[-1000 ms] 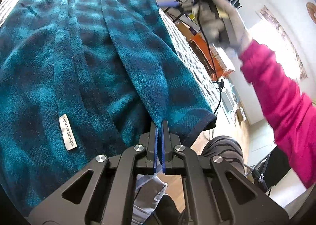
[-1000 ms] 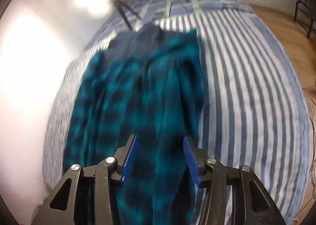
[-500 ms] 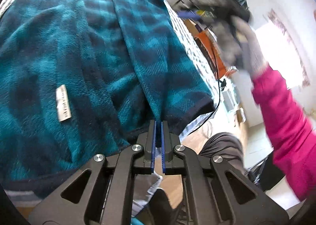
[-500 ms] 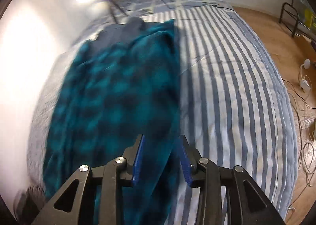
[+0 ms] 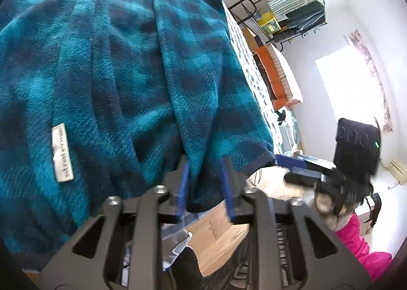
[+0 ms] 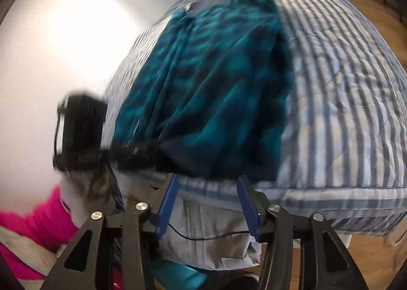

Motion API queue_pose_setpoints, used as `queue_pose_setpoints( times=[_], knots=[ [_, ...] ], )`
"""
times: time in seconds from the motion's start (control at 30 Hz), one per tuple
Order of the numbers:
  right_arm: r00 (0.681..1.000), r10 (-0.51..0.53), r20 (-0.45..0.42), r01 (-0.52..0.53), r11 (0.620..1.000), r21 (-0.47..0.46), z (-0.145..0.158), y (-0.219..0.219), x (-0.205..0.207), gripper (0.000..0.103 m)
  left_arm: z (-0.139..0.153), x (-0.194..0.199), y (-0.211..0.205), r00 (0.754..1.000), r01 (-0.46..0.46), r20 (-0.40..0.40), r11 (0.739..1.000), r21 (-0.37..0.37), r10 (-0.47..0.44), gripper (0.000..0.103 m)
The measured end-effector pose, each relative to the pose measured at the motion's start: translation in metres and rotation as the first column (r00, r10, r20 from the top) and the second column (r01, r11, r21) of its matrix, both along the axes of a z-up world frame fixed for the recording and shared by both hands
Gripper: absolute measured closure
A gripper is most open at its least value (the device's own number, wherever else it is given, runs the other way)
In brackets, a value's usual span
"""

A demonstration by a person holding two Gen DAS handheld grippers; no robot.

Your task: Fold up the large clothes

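**Kid 1:** Across the left half of the left wrist view lies the teal checked robe (image 5: pixel 122 66). Why is it spread on the striped bed (image 6: pixel 343 101)?

**Kid 2:** It is big, so it needs a flat, wide place before it can be folded.

**Kid 1:** At the bottom middle, what is the left gripper (image 5: pixel 204 185) doing?

**Kid 2:** Its 2 jaws are opening. The dark hem corner still sits between them, but the pads no longer seem to squeeze it. It looks like it is letting the corner drop at the bed's edge.

**Kid 1:** And the right gripper (image 6: pixel 207 203), low in the right wrist view?

**Kid 2:** Its jaws are opening too, with nothing between them. The hem hangs just above its tips. It is probably getting ready to take the other corner.

**Kid 1:** Why 2 corners?

**Kid 2:** Then the long edge can stay straight for the fold. The pink sleeve (image 5: pixel 356 246) at the lower right belongs to the person holding it.
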State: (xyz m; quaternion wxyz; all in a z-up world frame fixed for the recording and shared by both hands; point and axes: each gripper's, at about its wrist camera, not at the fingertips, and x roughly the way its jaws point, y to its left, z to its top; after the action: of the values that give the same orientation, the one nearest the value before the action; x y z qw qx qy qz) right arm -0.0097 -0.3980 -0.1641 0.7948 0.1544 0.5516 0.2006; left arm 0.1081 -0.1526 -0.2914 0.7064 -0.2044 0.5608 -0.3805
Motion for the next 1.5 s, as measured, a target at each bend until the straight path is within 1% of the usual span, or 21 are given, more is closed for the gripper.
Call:
queue_pose_setpoints(
  times=[0.07,0.1,0.17,0.27,0.43,0.5,0.57,0.63,0.67,0.77,0.83,0.9,0.93,0.97,1.07,1.13,1.2,1.33,1.37,1.4,1.5],
  knots=[
    [1.000,0.019,0.022,-0.018,0.999,-0.035,-0.003,0.012,0.001,0.052,-0.003,0.002,-0.003,1.000,-0.005,-0.011,1.000,-0.002,0.005,0.097],
    [1.000,0.019,0.022,-0.018,0.999,-0.041,-0.005,0.016,0.005,0.057,-0.004,0.002,-0.004,1.000,-0.003,-0.016,1.000,-0.004,0.003,0.100],
    [1.000,0.002,0.000,-0.002,0.997,-0.081,-0.013,0.020,0.015,0.096,-0.005,0.005,-0.005,1.000,-0.010,-0.021,1.000,-0.004,0.010,0.101],
    [1.000,-0.017,-0.024,0.014,0.992,-0.126,-0.011,0.018,0.027,0.100,0.003,0.005,0.002,0.999,-0.032,-0.019,0.999,-0.017,0.032,0.102],
    [0.992,0.030,0.124,0.008,0.956,-0.292,0.052,0.019,0.016,0.100,0.031,-0.003,0.002,0.999,-0.029,0.041,0.998,-0.056,0.031,0.102],
    [0.984,0.072,0.165,-0.001,0.919,-0.395,0.061,0.025,0.009,0.100,0.033,-0.007,-0.010,0.997,-0.004,0.080,0.999,-0.032,0.006,0.102],
    [0.988,0.067,0.138,-0.001,0.901,-0.433,0.047,0.026,0.011,0.100,0.023,-0.010,-0.025,0.996,0.019,0.089,1.000,0.020,-0.020,0.102],
    [0.995,0.053,0.084,-0.006,0.875,-0.483,0.018,0.024,0.015,0.101,0.002,-0.011,-0.039,0.997,0.045,0.065,0.996,0.077,-0.050,0.102],
    [0.998,0.042,0.045,-0.015,0.873,-0.488,0.001,0.022,0.015,0.101,-0.005,-0.011,-0.044,0.996,0.048,0.066,0.994,0.103,-0.055,0.102],
    [0.999,0.023,-0.024,-0.032,0.897,-0.441,-0.027,0.015,0.009,0.100,-0.009,-0.016,-0.049,0.991,0.058,0.110,0.989,0.139,-0.073,0.102],
    [1.000,0.024,-0.015,-0.028,0.904,-0.426,-0.026,0.011,0.007,0.099,-0.002,-0.018,-0.047,0.990,0.063,0.114,0.985,0.159,-0.082,0.102],
    [1.000,0.015,-0.002,-0.015,0.919,-0.394,-0.016,0.005,0.003,0.092,0.011,-0.025,-0.044,0.985,0.063,0.147,0.982,0.180,-0.090,0.100],
    [1.000,0.012,0.010,-0.007,0.928,-0.372,-0.008,0.001,0.001,0.077,0.020,-0.031,-0.041,0.979,0.059,0.181,0.980,0.192,-0.095,0.100],
    [1.000,0.009,0.030,0.002,0.935,-0.354,-0.001,-0.002,-0.003,0.070,0.028,-0.035,-0.039,0.973,0.056,0.208,0.978,0.202,-0.099,0.100],
    [0.995,-0.015,0.099,0.043,0.959,-0.279,0.024,-0.019,-0.018,0.070,0.052,-0.052,-0.036,0.953,0.050,0.282,0.978,0.205,-0.108,0.099],
    [0.990,-0.051,0.130,0.079,0.972,-0.221,0.036,-0.032,-0.026,0.070,0.061,-0.057,-0.051,0.940,0.076,0.310,0.975,0.210,-0.140,0.098],
    [0.982,-0.104,0.159,0.132,0.975,-0.177,0.045,-0.049,-0.031,0.070,0.066,-0.057,-0.071,0.933,0.115,0.313,0.970,0.216,-0.180,0.079],
    [0.964,-0.187,0.188,0.210,0.971,-0.113,0.054,-0.070,-0.036,0.070,0.070,-0.056,-0.123,0.914,0.173,0.323,0.956,0.236,-0.245,0.061],
    [0.960,-0.207,0.191,0.229,0.968,-0.100,0.056,-0.077,-0.038,0.070,0.067,-0.054,-0.135,0.912,0.193,0.310,0.948,0.254,-0.269,0.045],
    [0.955,-0.224,0.193,0.244,0.966,-0.090,0.057,-0.081,-0.039,0.069,0.063,-0.053,-0.148,0.910,0.194,0.306,0.940,0.282,-0.280,0.038],
    [0.945,-0.260,0.199,0.277,0.959,-0.059,0.059,-0.094,-0.037,0.068,0.049,-0.053,-0.178,0.896,0.177,0.320,0.908,0.381,-0.309,0.038]
  ],
)
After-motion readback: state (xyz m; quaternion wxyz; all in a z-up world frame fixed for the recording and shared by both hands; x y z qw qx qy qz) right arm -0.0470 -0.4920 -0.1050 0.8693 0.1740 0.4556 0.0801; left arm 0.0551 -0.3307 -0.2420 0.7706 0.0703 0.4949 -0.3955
